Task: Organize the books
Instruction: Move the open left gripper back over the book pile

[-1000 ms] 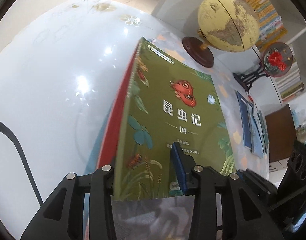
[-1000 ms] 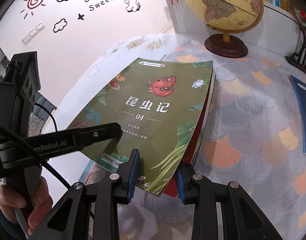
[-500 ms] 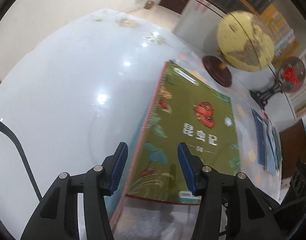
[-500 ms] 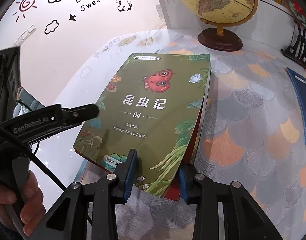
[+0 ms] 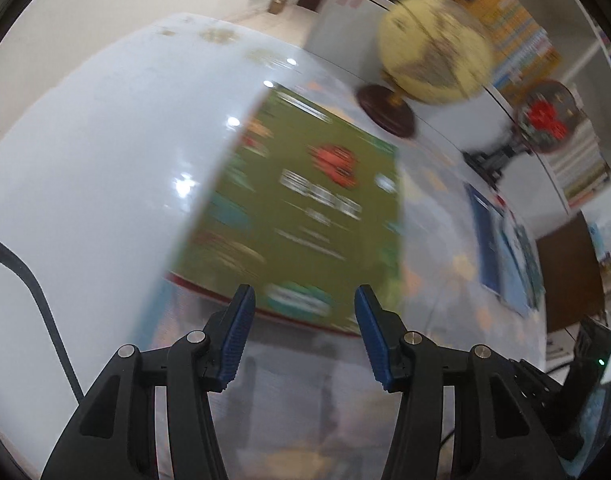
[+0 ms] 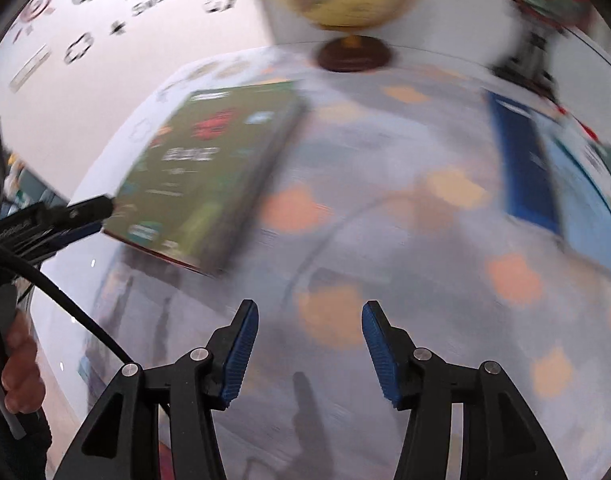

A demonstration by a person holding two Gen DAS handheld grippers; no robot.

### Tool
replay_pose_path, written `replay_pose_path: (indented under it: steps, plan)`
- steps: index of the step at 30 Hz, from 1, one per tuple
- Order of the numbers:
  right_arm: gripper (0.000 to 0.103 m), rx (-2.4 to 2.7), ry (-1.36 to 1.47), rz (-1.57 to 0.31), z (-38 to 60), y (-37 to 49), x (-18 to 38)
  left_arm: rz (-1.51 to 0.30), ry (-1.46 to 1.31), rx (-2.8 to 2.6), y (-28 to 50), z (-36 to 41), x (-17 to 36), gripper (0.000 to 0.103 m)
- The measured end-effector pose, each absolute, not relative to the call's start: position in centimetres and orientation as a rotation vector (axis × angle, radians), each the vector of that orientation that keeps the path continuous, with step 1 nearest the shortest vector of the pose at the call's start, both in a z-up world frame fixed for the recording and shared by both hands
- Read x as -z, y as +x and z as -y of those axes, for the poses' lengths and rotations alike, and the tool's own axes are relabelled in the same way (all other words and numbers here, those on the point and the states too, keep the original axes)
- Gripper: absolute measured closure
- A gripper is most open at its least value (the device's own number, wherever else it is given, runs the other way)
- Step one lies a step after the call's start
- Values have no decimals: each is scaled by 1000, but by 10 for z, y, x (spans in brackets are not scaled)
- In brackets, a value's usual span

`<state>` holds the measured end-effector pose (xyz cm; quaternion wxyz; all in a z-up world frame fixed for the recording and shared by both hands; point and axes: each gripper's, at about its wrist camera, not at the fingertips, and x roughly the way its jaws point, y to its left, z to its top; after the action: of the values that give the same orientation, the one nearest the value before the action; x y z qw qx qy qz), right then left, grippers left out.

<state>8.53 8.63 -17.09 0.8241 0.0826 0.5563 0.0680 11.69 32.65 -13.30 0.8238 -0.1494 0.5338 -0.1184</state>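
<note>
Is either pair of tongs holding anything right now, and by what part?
Nothing held: left tongs and right tongs stand open, clear of the green book.

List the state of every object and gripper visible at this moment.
Green book: closed, lying flat on table, released.
Blue books: lying flat, untouched.
Globe: upright on stand.
Left gripper: open, empty.
Right gripper: jaws just opened, empty.
</note>
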Motion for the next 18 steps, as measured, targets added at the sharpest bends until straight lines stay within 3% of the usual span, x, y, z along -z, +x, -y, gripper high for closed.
replay_pose_path:
  steps: [18]
  plan:
    - [51, 41, 347, -1155, 173, 17, 161, -1212, -190, 491, 46, -58, 124, 54]
